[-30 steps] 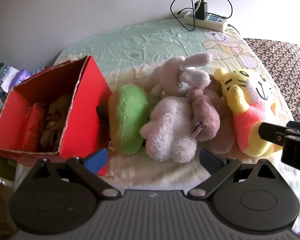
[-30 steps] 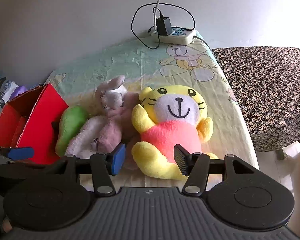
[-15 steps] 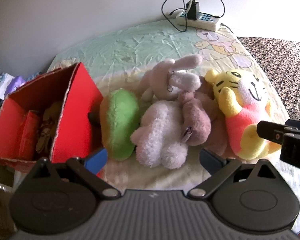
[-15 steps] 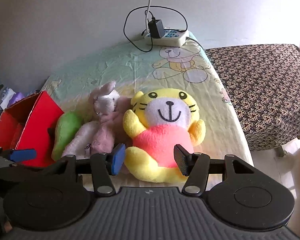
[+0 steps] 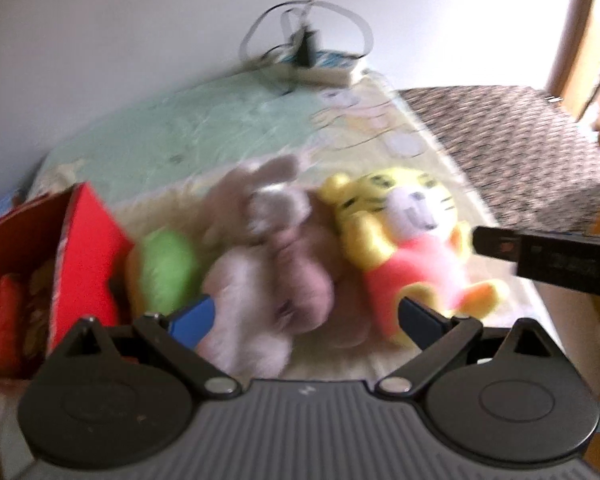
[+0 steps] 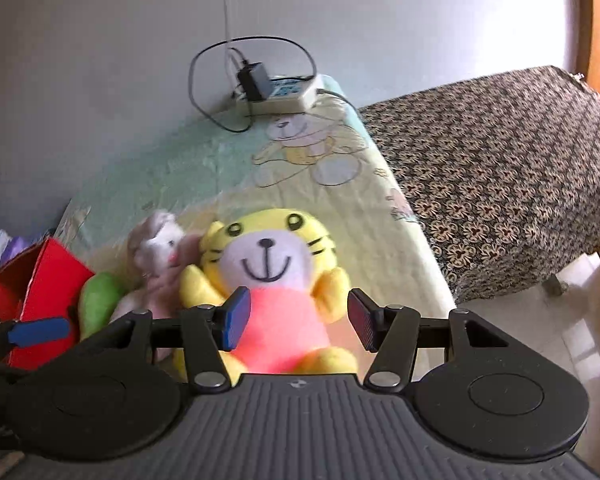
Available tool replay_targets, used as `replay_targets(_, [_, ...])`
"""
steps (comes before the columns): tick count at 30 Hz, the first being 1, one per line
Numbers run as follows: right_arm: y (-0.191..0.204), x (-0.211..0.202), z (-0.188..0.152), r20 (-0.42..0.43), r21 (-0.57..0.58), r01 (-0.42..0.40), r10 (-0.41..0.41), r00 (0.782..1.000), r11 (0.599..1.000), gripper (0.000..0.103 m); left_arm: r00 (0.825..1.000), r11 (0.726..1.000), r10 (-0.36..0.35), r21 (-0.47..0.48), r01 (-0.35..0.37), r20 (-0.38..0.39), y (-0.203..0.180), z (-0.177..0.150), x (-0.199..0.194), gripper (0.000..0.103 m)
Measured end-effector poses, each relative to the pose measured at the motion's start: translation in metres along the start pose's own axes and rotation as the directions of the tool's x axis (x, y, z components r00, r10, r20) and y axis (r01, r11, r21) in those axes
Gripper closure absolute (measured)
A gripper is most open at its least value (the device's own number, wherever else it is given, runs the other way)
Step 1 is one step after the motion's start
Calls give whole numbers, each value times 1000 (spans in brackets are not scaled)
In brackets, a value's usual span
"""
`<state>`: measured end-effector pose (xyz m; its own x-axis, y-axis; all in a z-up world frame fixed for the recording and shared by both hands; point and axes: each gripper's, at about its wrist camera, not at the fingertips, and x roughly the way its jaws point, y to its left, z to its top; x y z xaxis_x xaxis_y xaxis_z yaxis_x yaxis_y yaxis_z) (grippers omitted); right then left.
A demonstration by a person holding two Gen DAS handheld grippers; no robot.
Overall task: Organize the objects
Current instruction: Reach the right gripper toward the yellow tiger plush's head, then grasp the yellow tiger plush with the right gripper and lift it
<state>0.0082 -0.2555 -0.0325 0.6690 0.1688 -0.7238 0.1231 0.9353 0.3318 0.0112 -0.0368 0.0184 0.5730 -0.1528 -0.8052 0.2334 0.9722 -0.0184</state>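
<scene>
A row of plush toys lies on a bear-print sheet. The yellow tiger toy in a pink shirt sits at the right end, also visible as the tiger toy in the blurred left wrist view. My right gripper stands open, its pads either side of the tiger's pink belly without pressing it. Left of the tiger lie a pink rabbit, a white plush and a green plush. My left gripper is open over the white and pink plush. An open red box stands at the left.
A white power strip with a black charger and looped cable sits at the sheet's far end by the wall. A brown patterned cover lies to the right, with floor beyond. Several items fill the red box.
Both views have swung and pushed forward. The right gripper has come closer to the tiger, which now fills the gap between its pads. The left view is blurred from motion.
</scene>
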Motion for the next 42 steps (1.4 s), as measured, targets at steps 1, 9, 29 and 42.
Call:
replay_targets(1, [-3, 4, 1, -8, 9, -14, 14, 1000, 1000, 45, 1000, 1000, -21, 15, 21, 12, -2, 1, -1, 5])
replay_targets(9, [-25, 40, 8, -70, 110, -96, 104, 992, 989, 44, 987, 984, -159, 85, 158, 3, -30, 20, 26, 6])
replay_targets(29, [-69, 113, 17, -148, 354, -326, 397, 906, 876, 30, 950, 971, -218, 51, 235, -222, -42, 29, 110, 14])
replay_targets(42, [-67, 88, 18, -115, 334, -354, 411, 904, 873, 63, 962, 967, -198, 123, 223, -187, -51, 26, 100, 28])
